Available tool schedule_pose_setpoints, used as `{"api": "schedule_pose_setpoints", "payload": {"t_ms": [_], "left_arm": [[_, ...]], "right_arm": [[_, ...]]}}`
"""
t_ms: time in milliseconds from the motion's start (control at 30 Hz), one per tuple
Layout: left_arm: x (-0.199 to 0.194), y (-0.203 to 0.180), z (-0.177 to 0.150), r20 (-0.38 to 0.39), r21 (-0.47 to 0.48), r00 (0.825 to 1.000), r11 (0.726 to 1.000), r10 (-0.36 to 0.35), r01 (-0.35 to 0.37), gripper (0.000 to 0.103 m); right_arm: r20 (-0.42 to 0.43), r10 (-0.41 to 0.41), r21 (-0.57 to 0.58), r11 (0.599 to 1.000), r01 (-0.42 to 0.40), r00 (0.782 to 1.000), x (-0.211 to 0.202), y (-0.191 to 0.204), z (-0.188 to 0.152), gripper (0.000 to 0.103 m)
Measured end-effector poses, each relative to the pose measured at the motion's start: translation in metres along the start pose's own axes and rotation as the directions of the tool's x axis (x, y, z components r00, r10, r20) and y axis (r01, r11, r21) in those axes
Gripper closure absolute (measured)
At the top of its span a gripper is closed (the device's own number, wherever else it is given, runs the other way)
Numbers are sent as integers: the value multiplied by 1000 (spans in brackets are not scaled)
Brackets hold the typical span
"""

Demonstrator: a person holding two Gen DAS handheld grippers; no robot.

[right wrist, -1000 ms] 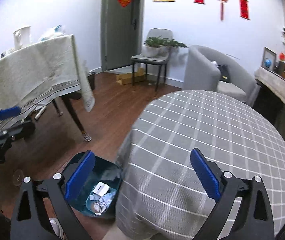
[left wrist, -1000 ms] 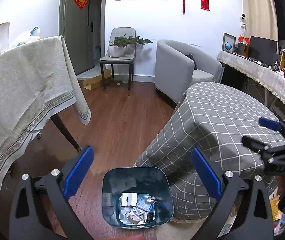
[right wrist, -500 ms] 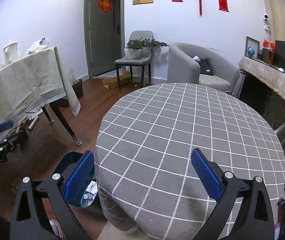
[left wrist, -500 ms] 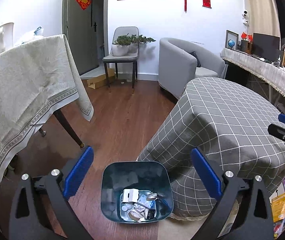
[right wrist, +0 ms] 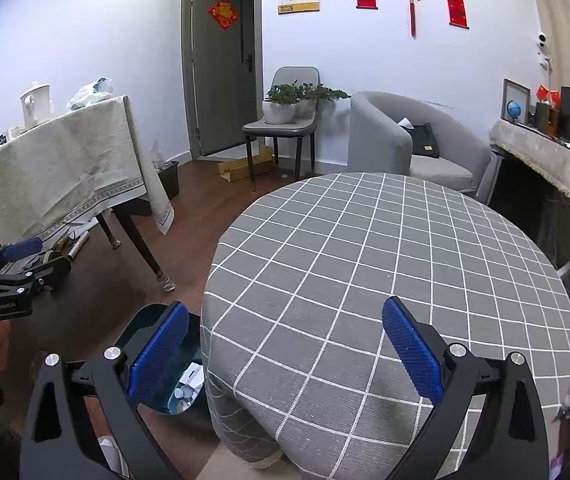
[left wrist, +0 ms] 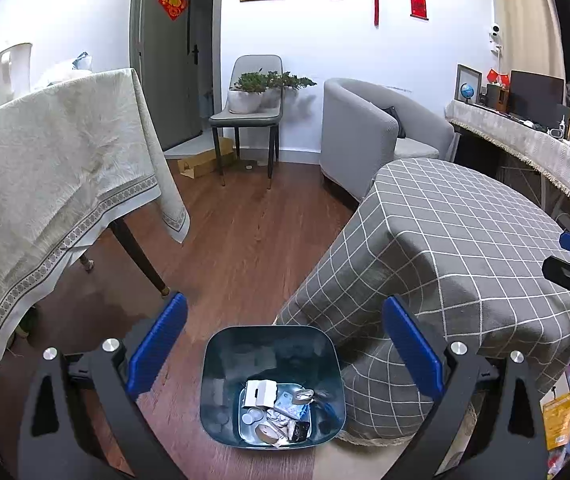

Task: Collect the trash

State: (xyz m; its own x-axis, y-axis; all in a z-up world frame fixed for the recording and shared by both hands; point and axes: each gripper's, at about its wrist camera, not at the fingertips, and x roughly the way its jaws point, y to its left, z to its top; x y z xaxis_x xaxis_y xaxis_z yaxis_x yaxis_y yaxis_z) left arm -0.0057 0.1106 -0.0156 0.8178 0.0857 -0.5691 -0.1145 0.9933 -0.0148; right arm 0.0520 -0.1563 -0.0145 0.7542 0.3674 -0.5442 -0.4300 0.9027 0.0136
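Round table w/ gray checked cloth [right wrist: 385, 264] fills the middle of the right view, top bare. Bin [left wrist: 271, 384] sits on the brown wood floor [left wrist: 245, 248] at bottom center of the left view, just beside the table, w/ trash [left wrist: 277, 412] inside. Left gripper [left wrist: 283, 348] & right gripper [right wrist: 285, 352] both spread wide, holding nothing. Gray armchair [right wrist: 405, 140] & door [right wrist: 221, 64] at back.

One bin [left wrist: 271, 344] — two tables [left wrist: 465, 240] [left wrist: 45, 152] — one chair [left wrist: 251, 92].
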Motion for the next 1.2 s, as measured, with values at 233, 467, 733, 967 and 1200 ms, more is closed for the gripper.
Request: {"api": "schedule_pose_setpoints", "payload": {"t_ms": [233,467,733,967,1200], "left_arm": [[-2,-1,0,5,-2,1000,1000,-1,1,3],[-3,-1,0,3,-10,1000,1000,-3,3,3],[-3,-1,0,3,-9,1000,1000,-2,2,3],[-3,-1,0,4,-8,1000,1000,-1,1,3],[-3,-1,0,4,-9,1000,1000,-2,2,3]], "right_arm": [[-3,2,-12,1000,-2,1000,1,4,0,5],[1,1,-11,1000,-1,1000,0,4,0,5],[0,2,-13,1000,-2,1000,0,3,0,5],[3,-1,-12,1000,1,1000,-2,2,1,5],[4,0,-14,1000,0,1000,-3,3,1,5]]}}
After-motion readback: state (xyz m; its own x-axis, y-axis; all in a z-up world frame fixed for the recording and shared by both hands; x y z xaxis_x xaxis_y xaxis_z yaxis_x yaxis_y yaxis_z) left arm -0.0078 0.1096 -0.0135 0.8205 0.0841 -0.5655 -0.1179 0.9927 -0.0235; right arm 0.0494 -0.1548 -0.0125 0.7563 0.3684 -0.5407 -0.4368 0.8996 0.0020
